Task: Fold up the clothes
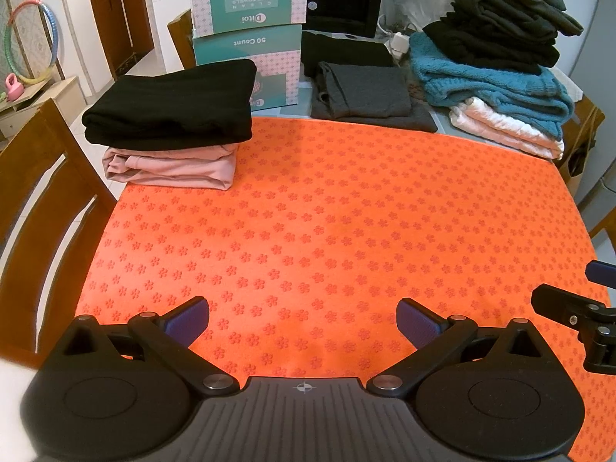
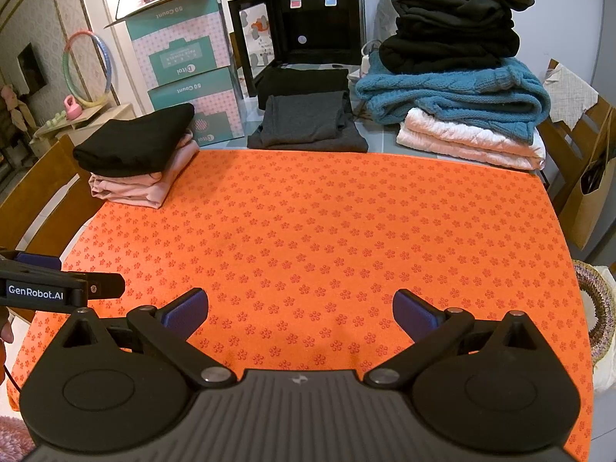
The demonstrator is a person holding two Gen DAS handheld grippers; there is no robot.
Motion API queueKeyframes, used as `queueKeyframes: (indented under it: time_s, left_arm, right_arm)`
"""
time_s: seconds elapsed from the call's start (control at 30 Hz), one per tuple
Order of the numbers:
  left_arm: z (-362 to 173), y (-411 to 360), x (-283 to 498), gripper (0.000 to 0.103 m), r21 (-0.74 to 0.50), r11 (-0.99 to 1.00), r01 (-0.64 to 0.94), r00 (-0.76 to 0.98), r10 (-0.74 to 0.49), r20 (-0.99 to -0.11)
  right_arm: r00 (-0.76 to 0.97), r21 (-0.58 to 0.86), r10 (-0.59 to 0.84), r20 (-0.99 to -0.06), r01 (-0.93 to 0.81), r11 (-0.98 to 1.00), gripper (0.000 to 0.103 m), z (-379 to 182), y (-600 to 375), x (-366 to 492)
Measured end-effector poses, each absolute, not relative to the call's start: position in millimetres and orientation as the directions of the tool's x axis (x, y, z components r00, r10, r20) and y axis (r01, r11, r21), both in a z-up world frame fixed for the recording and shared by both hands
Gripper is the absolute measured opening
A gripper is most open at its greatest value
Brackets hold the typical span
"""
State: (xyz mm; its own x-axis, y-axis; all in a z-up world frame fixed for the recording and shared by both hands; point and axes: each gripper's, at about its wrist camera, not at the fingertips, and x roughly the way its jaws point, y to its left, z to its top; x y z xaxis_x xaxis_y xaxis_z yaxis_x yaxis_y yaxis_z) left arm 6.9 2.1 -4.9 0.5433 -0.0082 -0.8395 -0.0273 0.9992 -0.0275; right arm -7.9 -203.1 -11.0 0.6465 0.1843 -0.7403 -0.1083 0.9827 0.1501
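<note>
Folding station: both grippers spread wide and empty over orange mat.

Left gripper (image 1: pixel 303 317) and right gripper (image 2: pixel 300 310) hovered side by side above the near edge of the orange flower-print mat (image 1: pixel 346 211), jaws fully apart, nothing between the pads. All clothes lay well beyond the fingers: black folded garment (image 1: pixel 173 102) atop pink folded garment (image 1: pixel 173 167) at the mat's far-left corner; grey folded garment (image 1: pixel 365 92) just past the far edge; tall stack with teal knit (image 1: pixel 489 77) over white quilted piece (image 1: pixel 508 125), dark items above, at far right.
</note>
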Motion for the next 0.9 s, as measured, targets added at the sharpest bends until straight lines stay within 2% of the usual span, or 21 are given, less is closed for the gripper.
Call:
queueKeyframes:
  time_s: [0.9]
  left_arm:
    - [-6.2,-1.1,10.1,0.103,-0.002,1.0,-0.006,0.539,0.002,-0.842]
  right_arm:
    - [0.635,0.15,0.175,-0.753,-0.093,0.984,0.103,-15.0,-202.9,-3.0]
